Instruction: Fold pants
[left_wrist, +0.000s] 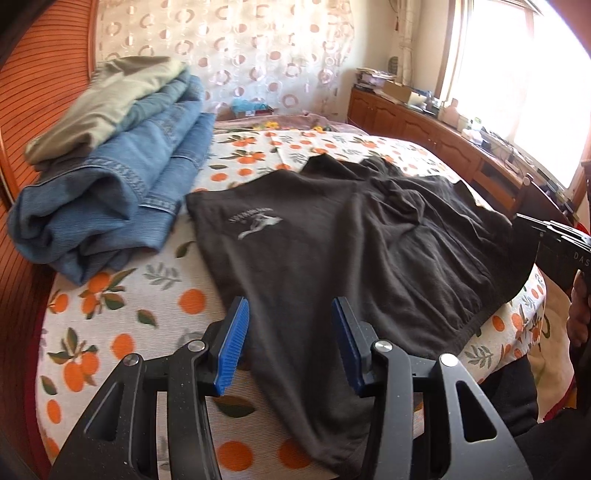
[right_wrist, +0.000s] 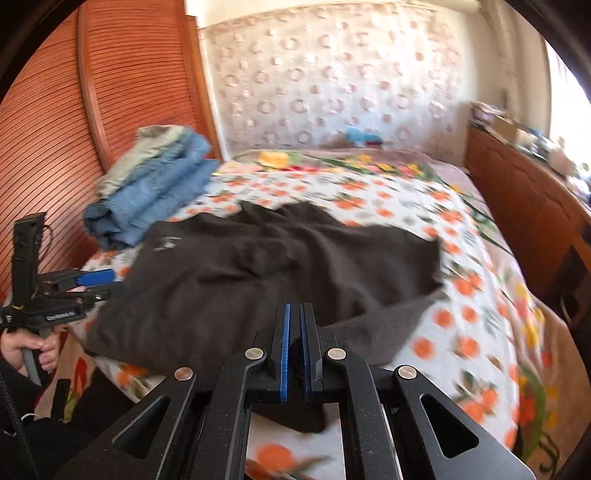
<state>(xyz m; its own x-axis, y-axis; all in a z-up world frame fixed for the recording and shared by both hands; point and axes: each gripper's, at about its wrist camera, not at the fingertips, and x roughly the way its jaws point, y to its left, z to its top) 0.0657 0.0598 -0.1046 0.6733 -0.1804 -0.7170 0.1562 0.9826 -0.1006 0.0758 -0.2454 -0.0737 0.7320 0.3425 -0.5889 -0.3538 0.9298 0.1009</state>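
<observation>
Left wrist: folded jeans (left_wrist: 110, 199) beside dark pants (left_wrist: 351, 251).

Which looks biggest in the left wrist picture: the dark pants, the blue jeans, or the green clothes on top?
1. Dark pants, though being nearest the camera helps.
2. Blue jeans.
3. Green clothes, smallest and farthest away.

Items counted on the bed (left_wrist: 122, 325): one pair of dark pants (left_wrist: 332, 258), spread out; one pair of folded blue jeans (left_wrist: 122, 184); one folded olive garment (left_wrist: 107, 99) stacked on them. Two grippers were present: left gripper (left_wrist: 290, 343) and right gripper (right_wrist: 295, 347).
</observation>
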